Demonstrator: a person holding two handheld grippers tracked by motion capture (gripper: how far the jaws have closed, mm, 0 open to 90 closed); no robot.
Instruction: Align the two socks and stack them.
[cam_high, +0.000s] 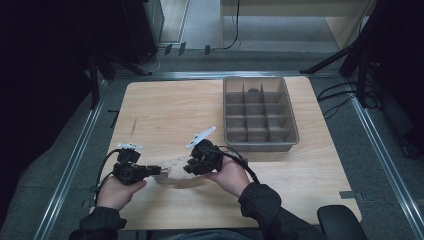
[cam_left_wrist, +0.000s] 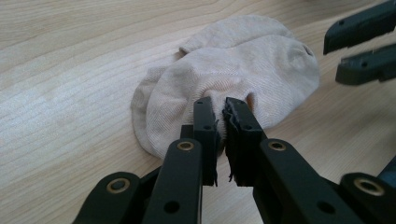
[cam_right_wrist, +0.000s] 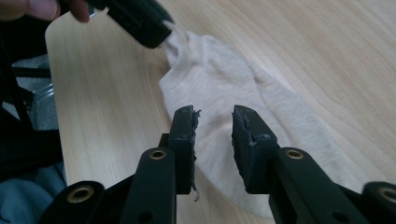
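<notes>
1. We find the grey divided tray (cam_high: 260, 112) at the worktop's (cam_high: 165, 107) far right corner, well apart from the work.
2. The sock (cam_left_wrist: 233, 74) lies near the near edge, nothing beside it.
3. Left gripper (cam_left_wrist: 222, 121): jaws clamped on the sock's edge.
4. Right gripper (cam_right_wrist: 212, 128): jaws apart over the sock.
5. The left half stands bare.

A pale beige cloth sock (cam_high: 170, 170) is seen flat on the light wooden bench (cam_high: 165, 110), near its front edge. It is flanked by the left tongs (cam_high: 159, 170) and the right tongs (cam_high: 188, 168). A grey divided plastic tray (cam_high: 293, 131) is set toward the far right corner.
</notes>
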